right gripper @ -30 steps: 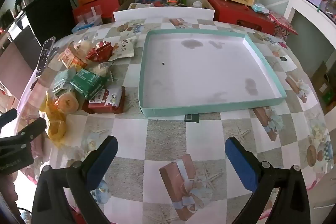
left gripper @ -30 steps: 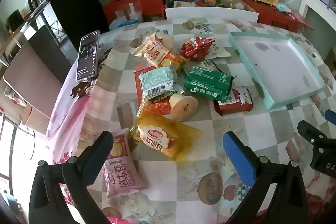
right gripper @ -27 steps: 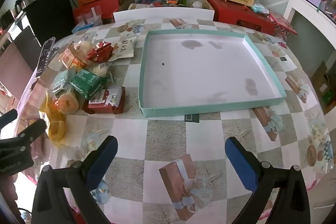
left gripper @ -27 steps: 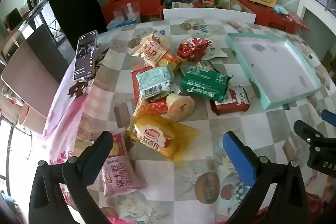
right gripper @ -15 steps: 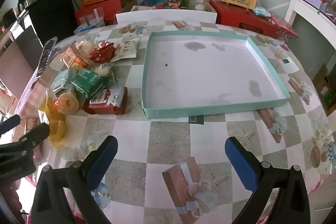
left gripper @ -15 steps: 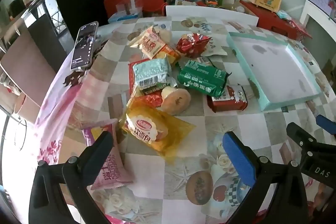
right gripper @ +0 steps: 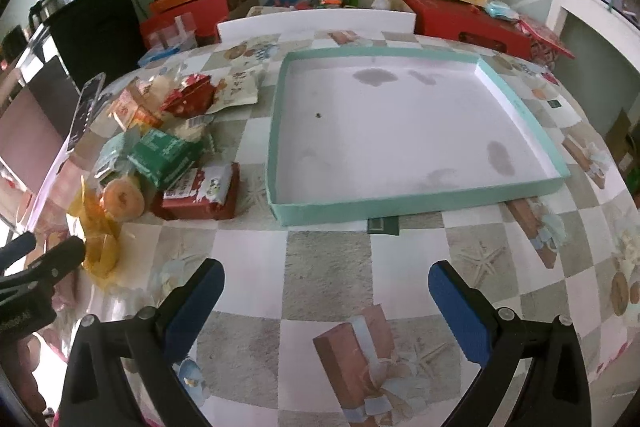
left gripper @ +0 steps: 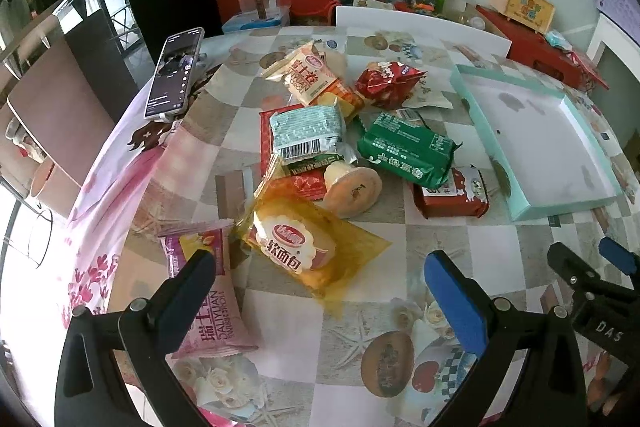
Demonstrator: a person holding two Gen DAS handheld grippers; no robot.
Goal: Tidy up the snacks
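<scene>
The left gripper [left gripper: 320, 291] is hovering with jaws apart above the yellow plastic bread packet [left gripper: 308, 243]; the pink snack bag [left gripper: 208, 291] is lying under its left finger; the green foil packet [left gripper: 404, 149] is resting beside the red wrapped bar [left gripper: 452, 193]; the shallow teal cardboard tray [right gripper: 400, 207] is sitting empty; the right gripper [right gripper: 324, 291] is hovering, jaws apart, over the checked tablecloth [right gripper: 328, 267].

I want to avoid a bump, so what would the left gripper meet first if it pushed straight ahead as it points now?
Probably the yellow bread packet: it lies on the table directly ahead of the open left gripper, between the lines of its fingers. The pink snack bag sits by the left finger, off centre. Height above the table is unclear.
</scene>
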